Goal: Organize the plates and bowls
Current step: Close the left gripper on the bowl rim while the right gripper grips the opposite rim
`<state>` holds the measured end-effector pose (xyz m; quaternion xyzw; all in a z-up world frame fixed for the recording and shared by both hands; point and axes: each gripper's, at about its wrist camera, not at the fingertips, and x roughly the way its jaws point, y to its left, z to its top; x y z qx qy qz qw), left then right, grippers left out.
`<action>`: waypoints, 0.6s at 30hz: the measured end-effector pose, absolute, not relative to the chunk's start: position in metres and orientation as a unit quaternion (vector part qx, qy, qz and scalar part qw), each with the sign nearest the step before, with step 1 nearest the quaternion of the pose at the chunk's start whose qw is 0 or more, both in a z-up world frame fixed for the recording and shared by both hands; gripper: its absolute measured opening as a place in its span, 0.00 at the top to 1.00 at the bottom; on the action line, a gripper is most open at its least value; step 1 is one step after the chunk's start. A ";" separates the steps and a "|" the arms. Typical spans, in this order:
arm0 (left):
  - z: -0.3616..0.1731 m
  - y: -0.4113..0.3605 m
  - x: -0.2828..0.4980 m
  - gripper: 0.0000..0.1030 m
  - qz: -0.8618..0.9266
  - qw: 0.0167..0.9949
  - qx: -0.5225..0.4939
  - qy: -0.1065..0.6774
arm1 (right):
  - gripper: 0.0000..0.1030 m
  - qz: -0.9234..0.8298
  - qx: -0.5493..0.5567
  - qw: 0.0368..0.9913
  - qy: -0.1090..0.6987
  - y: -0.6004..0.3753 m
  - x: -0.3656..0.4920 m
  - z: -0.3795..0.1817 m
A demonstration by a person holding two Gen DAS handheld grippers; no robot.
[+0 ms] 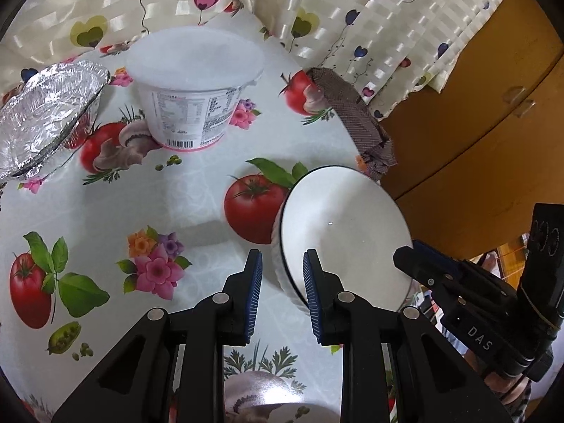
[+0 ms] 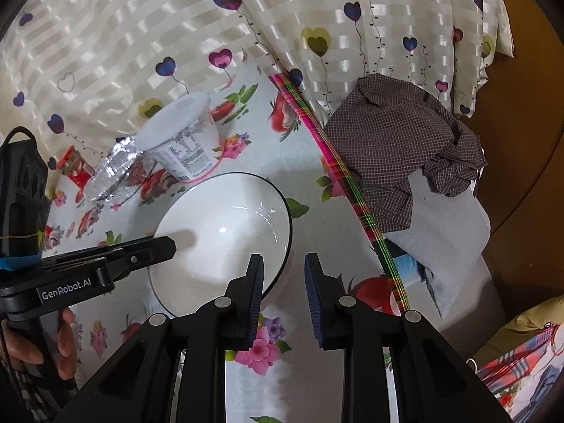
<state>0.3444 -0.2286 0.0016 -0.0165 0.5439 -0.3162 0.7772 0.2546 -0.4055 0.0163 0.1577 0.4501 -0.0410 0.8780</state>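
A white bowl with a thin dark rim stands on the flowered tablecloth near the table's right edge; it also shows in the right wrist view. My left gripper is open, its two fingers straddling the bowl's left rim, one inside and one outside. My right gripper is open too, straddling the bowl's right rim. Each gripper shows in the other's view, the right gripper at the bowl's right side and the left gripper at its left. A second white dish rim peeks out below the left gripper.
A lidded white plastic tub stands at the back, a foil pan to its left. A brown checked cloth hangs over the table's right edge. A heart-patterned curtain is behind, a wooden cabinet on the right.
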 end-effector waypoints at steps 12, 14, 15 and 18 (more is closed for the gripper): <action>-0.004 -0.226 0.349 0.76 -0.315 0.777 -0.033 0.544 | 0.80 -0.034 0.172 0.874 0.453 -0.405 0.263 0.008; -0.005 -0.226 0.351 0.76 -0.316 0.775 -0.039 0.546 | 0.80 -0.035 0.170 0.875 0.451 -0.404 0.263 0.008; -0.006 -0.226 0.352 0.78 -0.317 0.774 -0.041 0.547 | 0.81 -0.035 0.168 0.876 0.451 -0.404 0.263 0.008; -0.004 -0.228 0.350 0.84 -0.324 0.772 -0.037 0.545 | 0.81 -0.036 0.168 0.876 0.451 -0.404 0.263 0.008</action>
